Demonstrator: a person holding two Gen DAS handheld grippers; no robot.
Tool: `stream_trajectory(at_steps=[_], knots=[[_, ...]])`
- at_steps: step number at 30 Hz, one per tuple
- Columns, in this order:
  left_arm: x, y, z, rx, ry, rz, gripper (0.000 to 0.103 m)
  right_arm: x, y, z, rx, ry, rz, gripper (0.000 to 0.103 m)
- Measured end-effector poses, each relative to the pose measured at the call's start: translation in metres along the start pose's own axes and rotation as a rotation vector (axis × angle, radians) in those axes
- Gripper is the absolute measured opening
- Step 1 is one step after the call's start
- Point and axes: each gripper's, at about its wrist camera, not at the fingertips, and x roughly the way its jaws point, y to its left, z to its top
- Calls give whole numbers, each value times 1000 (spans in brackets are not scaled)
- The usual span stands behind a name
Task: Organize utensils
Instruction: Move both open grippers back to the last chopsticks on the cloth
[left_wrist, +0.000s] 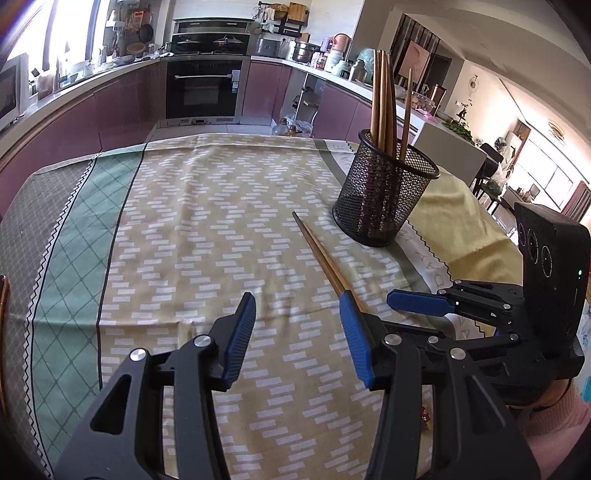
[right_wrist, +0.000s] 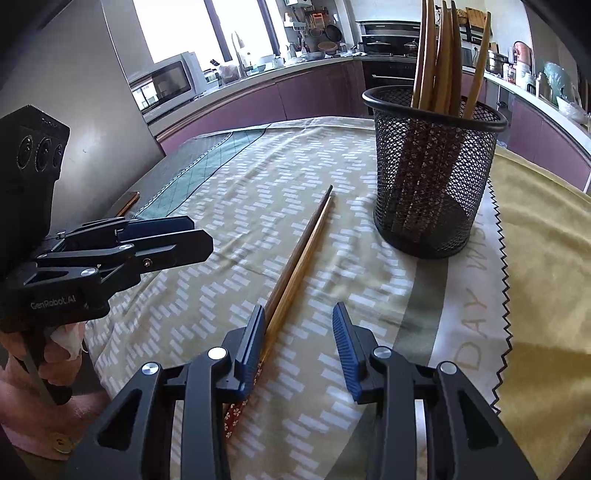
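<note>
A pair of wooden chopsticks (left_wrist: 325, 258) lies side by side on the patterned tablecloth, tips pointing away from me. My left gripper (left_wrist: 297, 295) hovers low over the cloth, open, with nothing between its blue pads; the chopsticks' near end runs behind its right finger. In the right wrist view the same chopsticks (right_wrist: 295, 266) pass under the left finger of my right gripper (right_wrist: 299, 308), which is open, its gap showing only cloth. A black mesh holder (left_wrist: 384, 192) (right_wrist: 432, 177) stands upright beyond, holding several chopsticks. Each gripper shows side-on in the other's view: right gripper (left_wrist: 406, 302), left gripper (right_wrist: 201, 234).
The tablecloth (left_wrist: 192, 229) covers the table, with a yellow cloth (right_wrist: 546, 258) under its right side. A thin brown object (right_wrist: 127, 203) lies at the table's left edge. Purple kitchen cabinets and an oven (left_wrist: 203, 88) stand behind the table. A hand (right_wrist: 55, 354) holds the left gripper.
</note>
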Motion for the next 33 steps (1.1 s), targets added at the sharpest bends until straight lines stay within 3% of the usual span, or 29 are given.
stream_trajectory(at_steps=[19,33], knots=[[12,-11,-6,38,36,-11,48,0,-5,1,20,14,-25,33],[27,-35,-14,142,88,-47,50,-4,-16,2,49,20,-14,30]])
